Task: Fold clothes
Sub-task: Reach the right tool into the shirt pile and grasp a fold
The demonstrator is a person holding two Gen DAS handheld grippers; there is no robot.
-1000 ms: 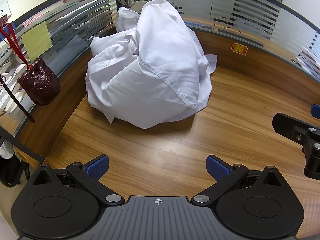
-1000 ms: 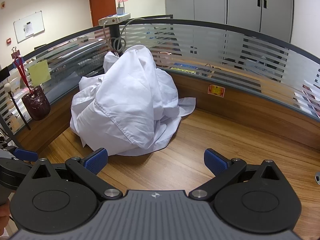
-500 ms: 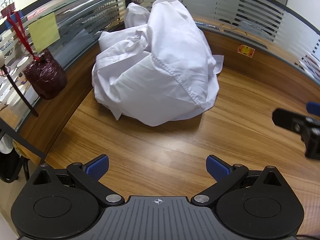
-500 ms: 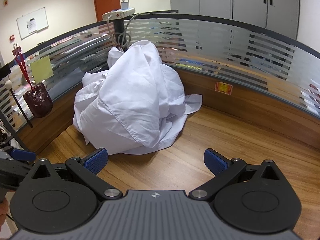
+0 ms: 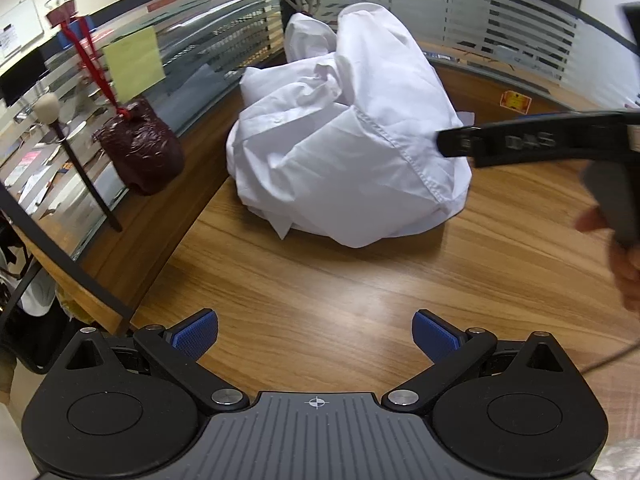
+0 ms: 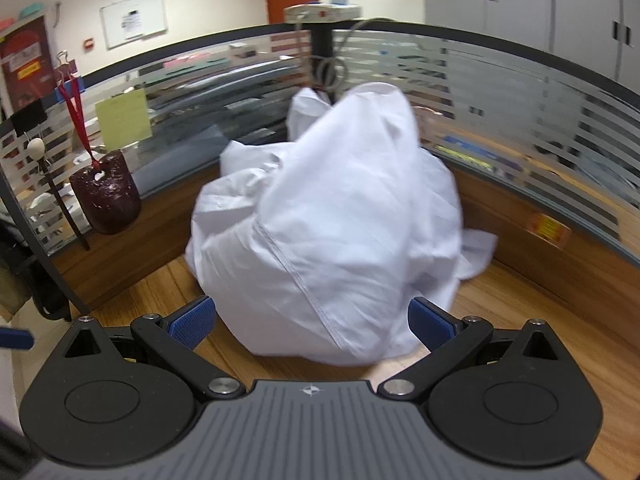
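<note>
A crumpled white shirt [image 5: 344, 140] lies heaped in the far corner of the wooden desk [image 5: 320, 300]. My left gripper [image 5: 315, 338] is open above bare wood, well short of the heap, with nothing between its blue pads. My right gripper [image 6: 312, 326] is open too, its blue pads spread on either side of the near edge of the white shirt [image 6: 328, 232], which looks close but ungripped. In the left wrist view a black finger of the right gripper [image 5: 532, 140] reaches across the shirt's right side, held by a hand [image 5: 624, 264].
A dark red pouch [image 5: 140, 152] on a red ribbon hangs at the left partition beside a yellow note [image 5: 134, 62]. Frosted glass partitions [image 5: 500, 28] ring the desk, with a black post and cables [image 6: 324, 56] behind the shirt. An orange sticker [image 5: 515, 101] marks the wooden back panel.
The right gripper has moved forward to the shirt, which now fills its view. The left gripper has drifted closer and a little left; the right gripper's finger now crosses the shirt in its view.
</note>
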